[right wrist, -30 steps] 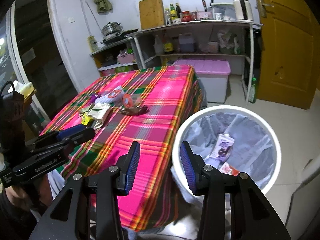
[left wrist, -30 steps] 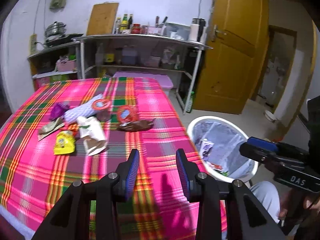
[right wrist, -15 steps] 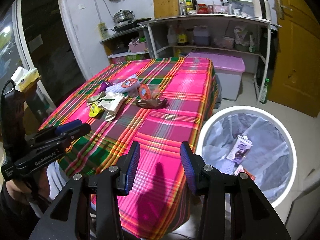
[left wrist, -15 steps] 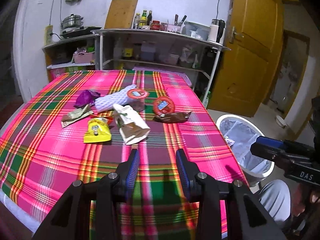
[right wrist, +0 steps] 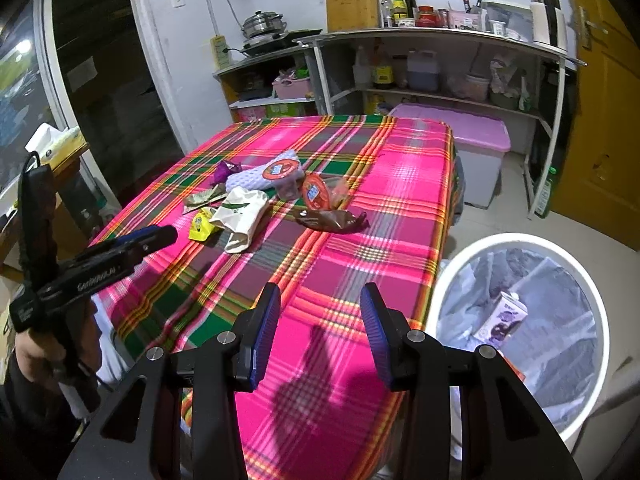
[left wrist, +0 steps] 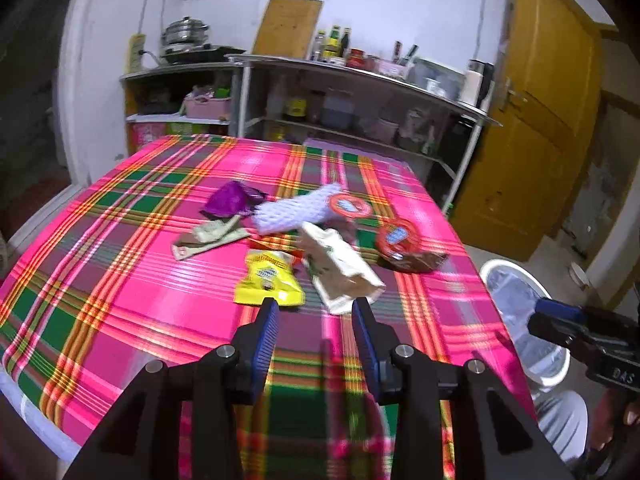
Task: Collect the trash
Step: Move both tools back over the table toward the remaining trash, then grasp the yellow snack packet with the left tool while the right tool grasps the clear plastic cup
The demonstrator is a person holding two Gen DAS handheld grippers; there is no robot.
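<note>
Several pieces of trash lie in a cluster on the pink plaid tablecloth [left wrist: 120,280]: a yellow packet [left wrist: 267,278], a white paper bag [left wrist: 340,268], a white foam sleeve [left wrist: 296,212], a purple wrapper [left wrist: 230,200], a brown wrapper [left wrist: 416,262] and a red-lidded cup [left wrist: 396,236]. My left gripper [left wrist: 314,312] is open and empty, just short of the yellow packet and paper bag. My right gripper [right wrist: 318,300] is open and empty over the table's near corner. The white bin [right wrist: 592,280] with a clear liner stands on the floor to its right.
A milk carton [right wrist: 502,318] lies in the bin. Metal shelves [right wrist: 440,36] with bottles and pots line the far wall. A pink-lidded storage box [right wrist: 476,136] sits beyond the table, a yellow door [left wrist: 540,120] at right. A hand [right wrist: 32,356] holds the other gripper.
The left gripper has swung left from the bin toward the trash cluster, which now sits closer ahead. The right gripper has shifted left from above the bin to over the table corner.
</note>
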